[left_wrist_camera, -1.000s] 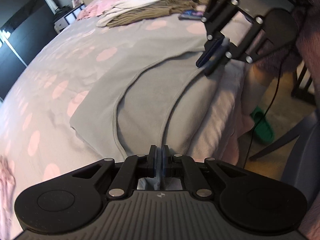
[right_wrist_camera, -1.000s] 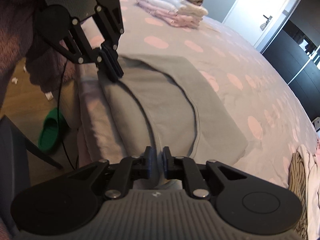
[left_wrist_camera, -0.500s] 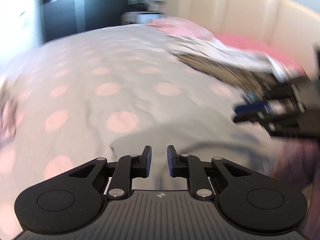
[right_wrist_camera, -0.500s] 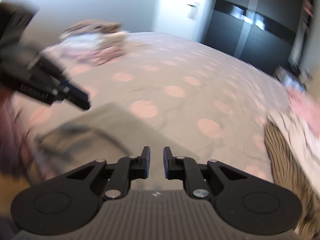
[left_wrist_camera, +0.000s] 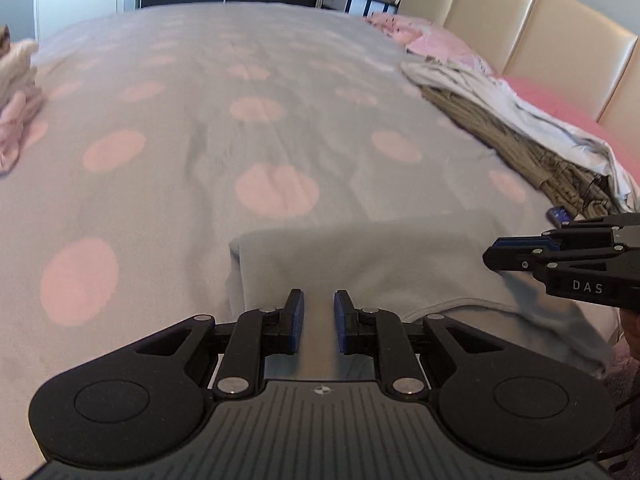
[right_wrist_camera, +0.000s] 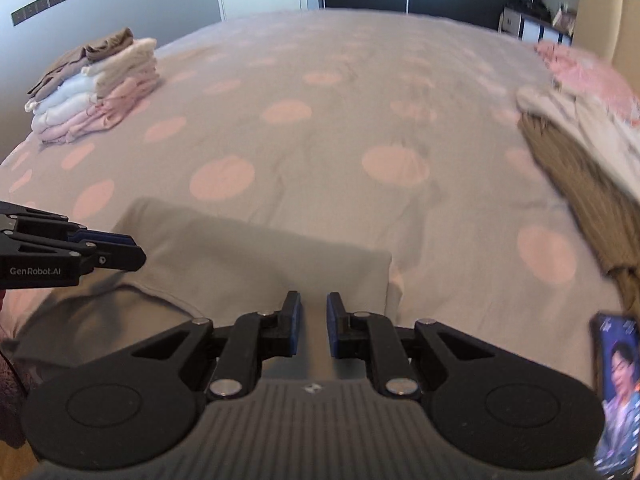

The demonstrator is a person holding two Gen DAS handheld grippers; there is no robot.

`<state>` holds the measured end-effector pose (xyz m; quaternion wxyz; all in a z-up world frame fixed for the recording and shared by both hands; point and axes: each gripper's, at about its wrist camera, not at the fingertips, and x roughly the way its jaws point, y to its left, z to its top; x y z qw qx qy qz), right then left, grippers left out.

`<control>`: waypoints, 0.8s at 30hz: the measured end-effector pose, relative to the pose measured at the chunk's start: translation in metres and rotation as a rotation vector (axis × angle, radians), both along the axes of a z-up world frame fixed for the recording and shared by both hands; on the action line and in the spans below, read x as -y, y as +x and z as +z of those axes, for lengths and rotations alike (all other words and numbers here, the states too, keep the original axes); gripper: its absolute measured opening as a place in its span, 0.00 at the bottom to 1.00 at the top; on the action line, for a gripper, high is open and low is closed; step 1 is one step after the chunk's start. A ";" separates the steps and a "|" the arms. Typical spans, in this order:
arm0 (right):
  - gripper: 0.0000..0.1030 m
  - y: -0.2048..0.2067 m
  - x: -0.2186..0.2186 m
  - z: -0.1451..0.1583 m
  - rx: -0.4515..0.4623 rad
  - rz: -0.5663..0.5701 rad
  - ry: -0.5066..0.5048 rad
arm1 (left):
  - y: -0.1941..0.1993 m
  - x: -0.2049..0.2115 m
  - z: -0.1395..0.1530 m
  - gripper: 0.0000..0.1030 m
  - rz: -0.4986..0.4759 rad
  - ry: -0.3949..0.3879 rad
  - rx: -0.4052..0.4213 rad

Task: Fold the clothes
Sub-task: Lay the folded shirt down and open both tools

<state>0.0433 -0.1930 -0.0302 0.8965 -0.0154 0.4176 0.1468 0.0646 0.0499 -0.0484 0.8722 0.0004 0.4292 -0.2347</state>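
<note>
Both my left claw and right claw hang released above the folded grey cotton garment at lower centre; a careless regrasp risks dragging its layers askew.

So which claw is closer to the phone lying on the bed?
The right claw. The phone lies just off its right side, while the left claw is farther away, over the other side of the folded grey garment.

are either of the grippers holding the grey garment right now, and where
Nothing is held. The left gripper and right gripper both have empty gaps between their pads, above the folded grey garment on the bed.
</note>
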 end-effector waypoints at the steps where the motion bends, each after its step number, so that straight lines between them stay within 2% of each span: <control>1: 0.16 0.000 0.002 -0.002 -0.002 -0.004 0.016 | 0.001 -0.001 0.000 0.13 0.000 0.002 -0.003; 5: 0.16 -0.001 0.002 -0.002 0.001 0.008 0.007 | 0.001 0.000 0.001 0.13 0.001 0.000 -0.007; 11: 0.16 -0.016 0.005 0.016 0.068 -0.022 0.011 | -0.016 0.003 0.017 0.13 -0.016 0.031 0.095; 14: 0.16 -0.028 0.005 0.026 0.090 -0.024 -0.002 | -0.029 -0.001 0.029 0.13 0.001 0.033 0.116; 19: 0.16 -0.046 0.005 0.036 0.080 -0.017 0.015 | -0.043 -0.007 0.041 0.13 -0.003 0.020 0.083; 24: 0.16 -0.055 0.003 0.025 -0.008 -0.006 0.019 | -0.052 -0.007 0.029 0.14 -0.019 0.054 0.004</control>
